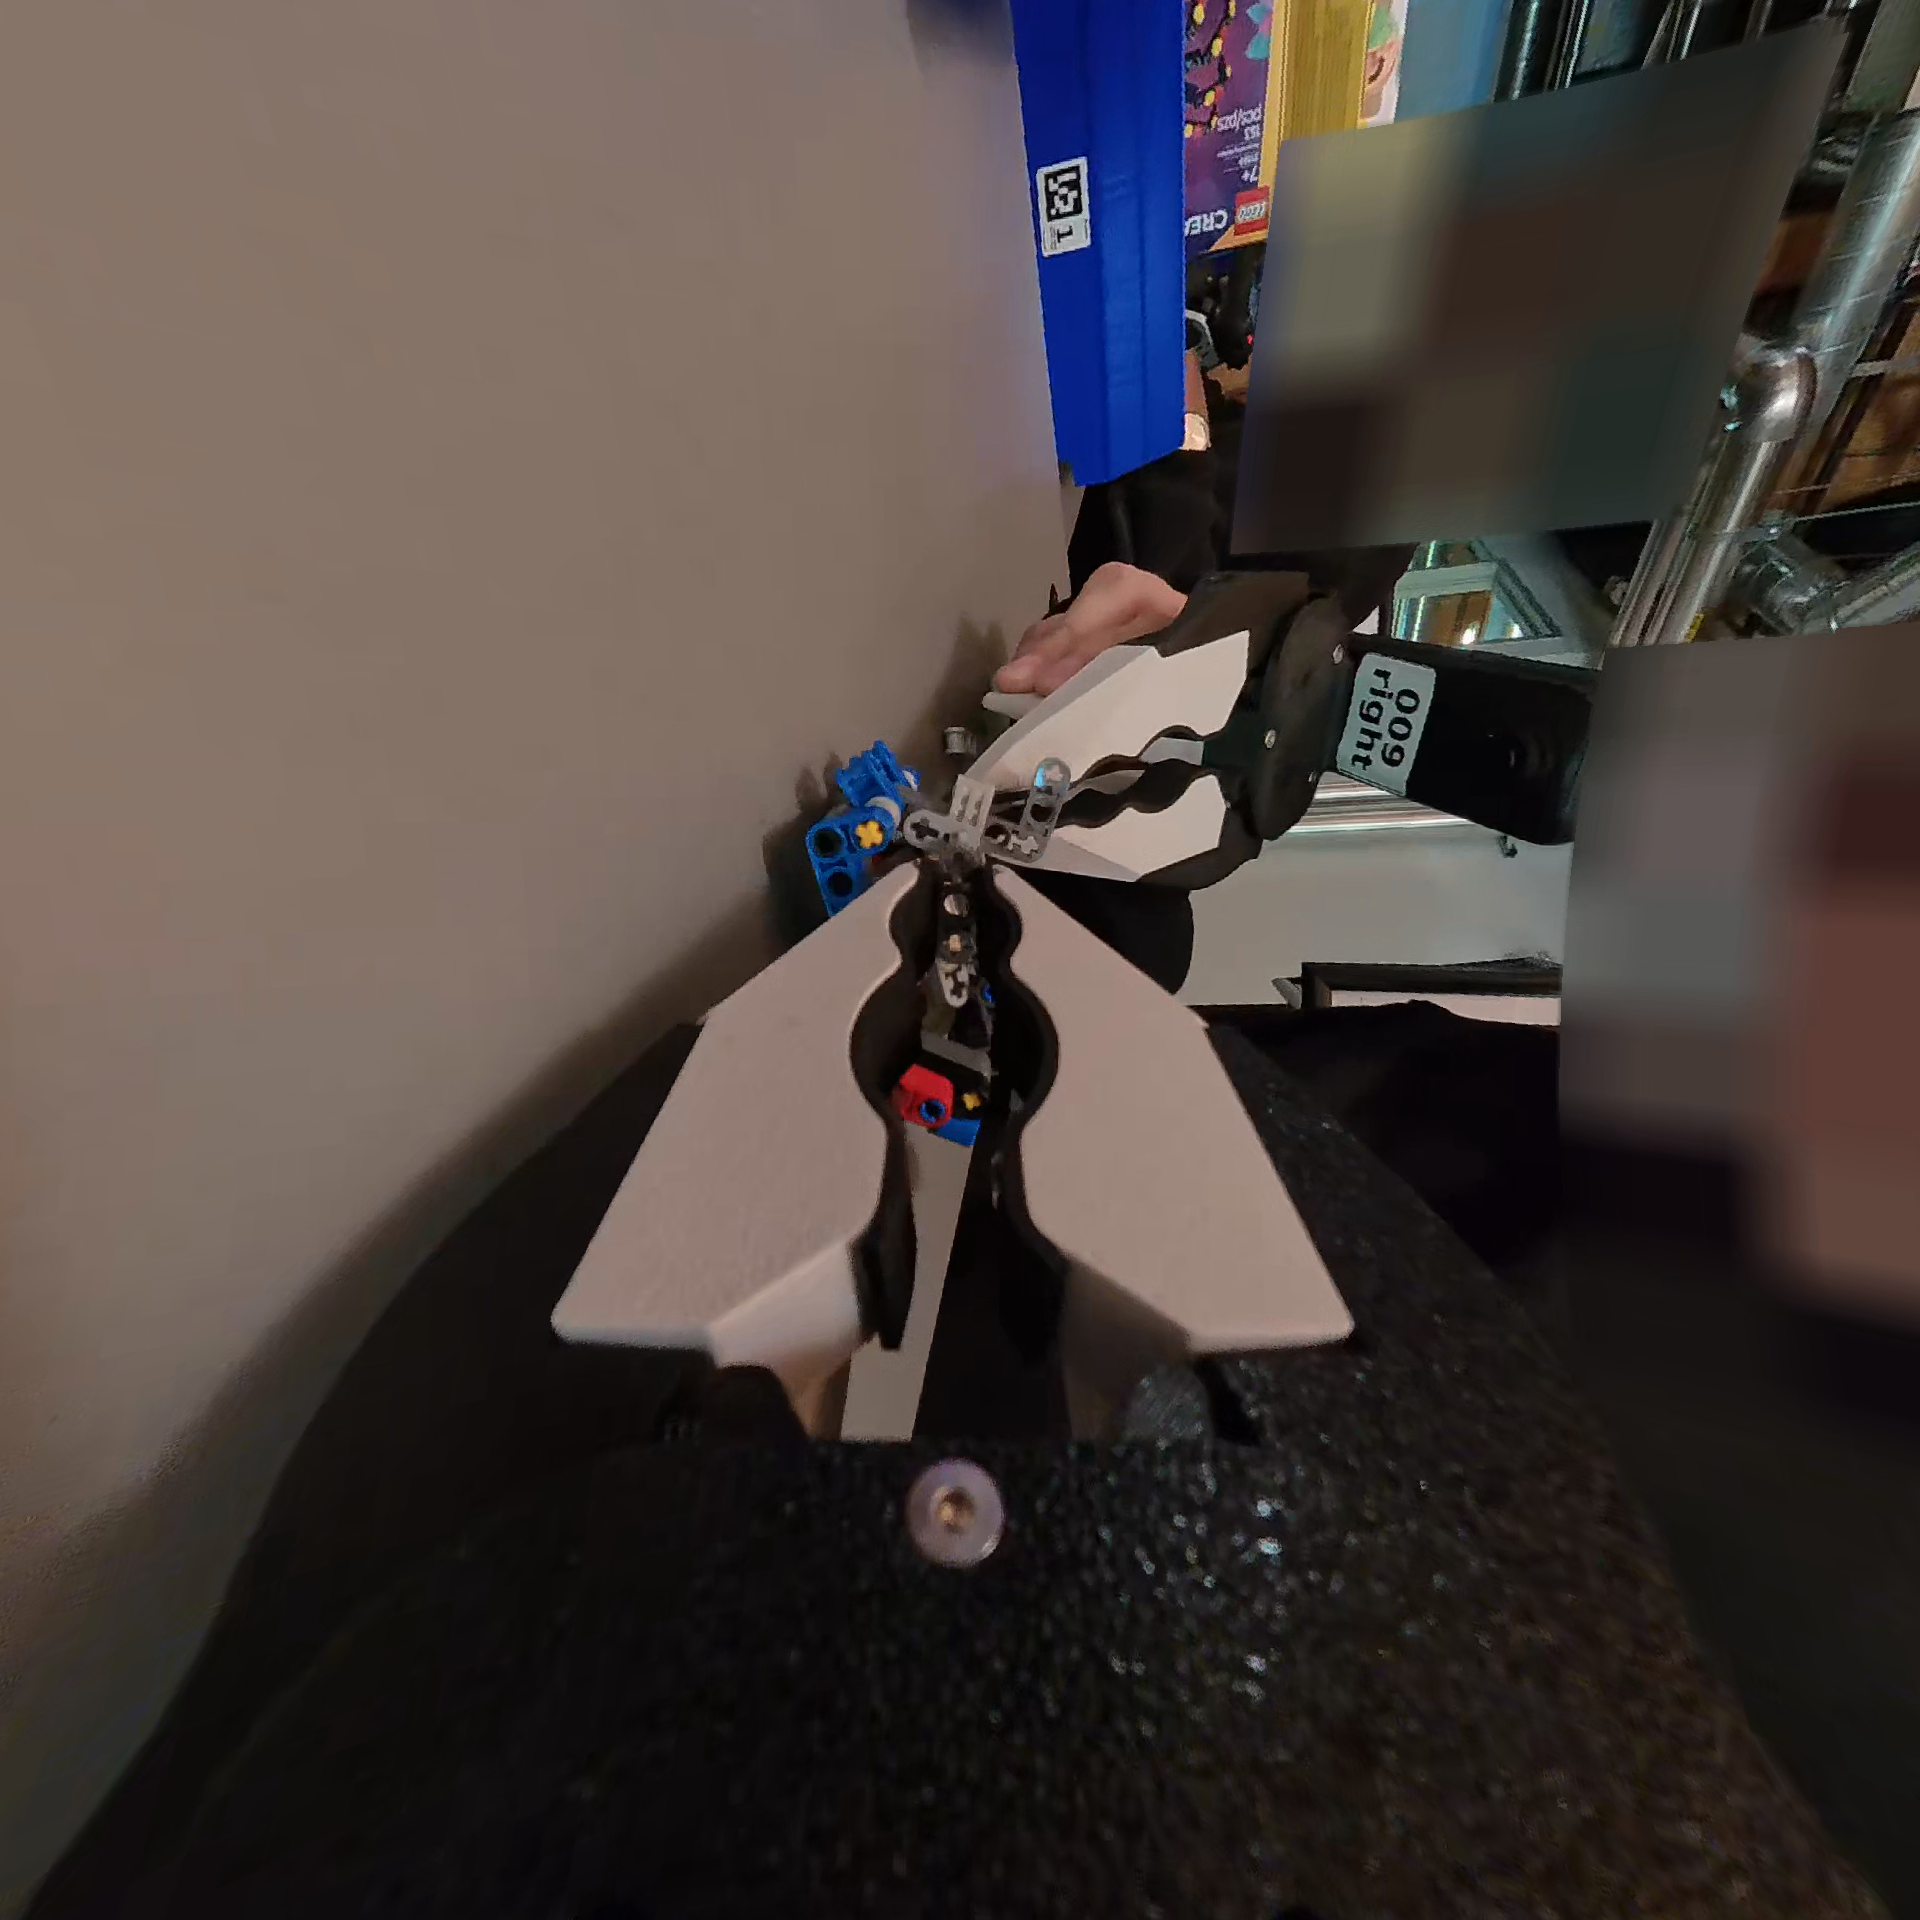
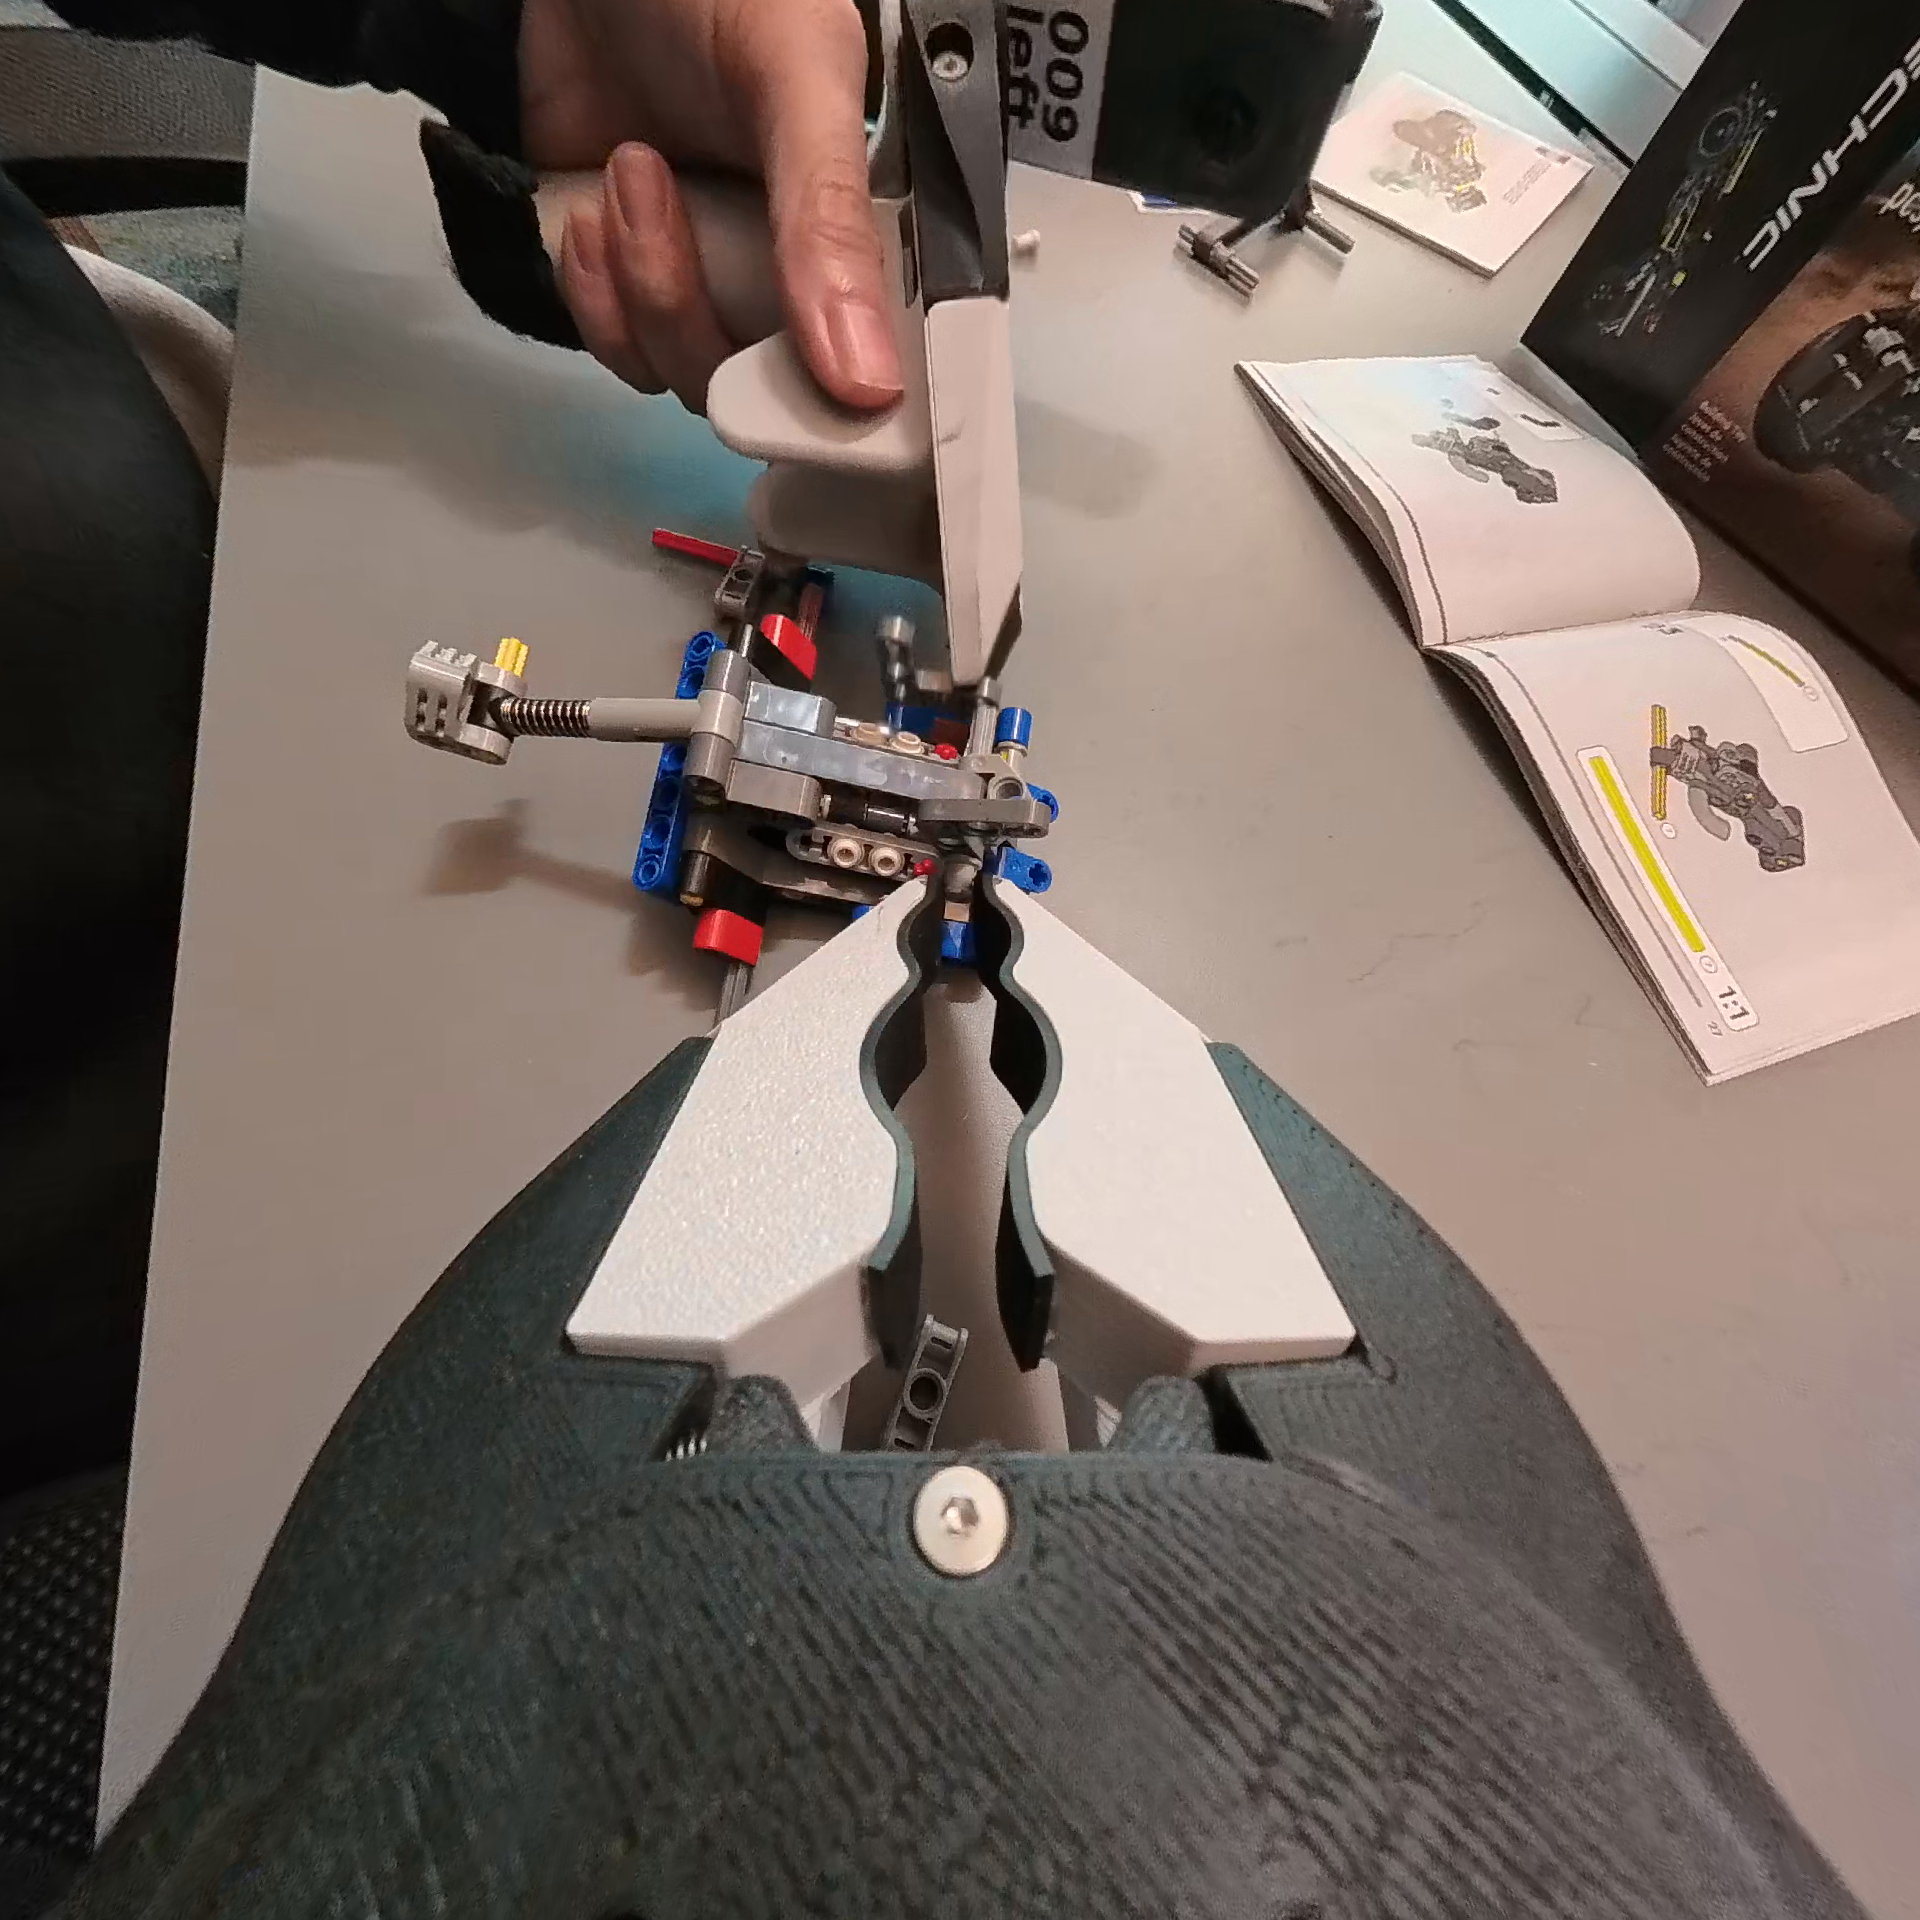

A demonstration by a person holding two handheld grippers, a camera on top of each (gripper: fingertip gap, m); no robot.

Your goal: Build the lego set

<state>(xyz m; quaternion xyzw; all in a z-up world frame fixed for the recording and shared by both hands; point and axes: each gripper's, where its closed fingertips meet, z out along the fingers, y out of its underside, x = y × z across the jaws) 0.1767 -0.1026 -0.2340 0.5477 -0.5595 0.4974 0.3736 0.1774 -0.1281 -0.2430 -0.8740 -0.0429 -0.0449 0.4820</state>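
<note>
Grey table [image 2: 1247, 1039] as landmark; open instruction booklet [image 2: 1558, 623] on its right part, second closed booklet [image 2: 1455, 166] at its far side; dark product box [image 2: 1766, 260] at its far right corner; loose dark grey beam [image 2: 930, 1382] on its near part; blue board [image 1: 1101, 260] standing at its edge

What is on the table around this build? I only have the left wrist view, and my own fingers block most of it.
Observer: An open instruction booklet lies flat on the grey table. In the right wrist view it is to the right of the brick assembly.
Operator: Any loose parts near the grippers that I can't see?
Observer: Yes. A dark grey beam with holes lies on the table under the right gripper, back near the roots of its fingers and well clear of the assembly.
</note>
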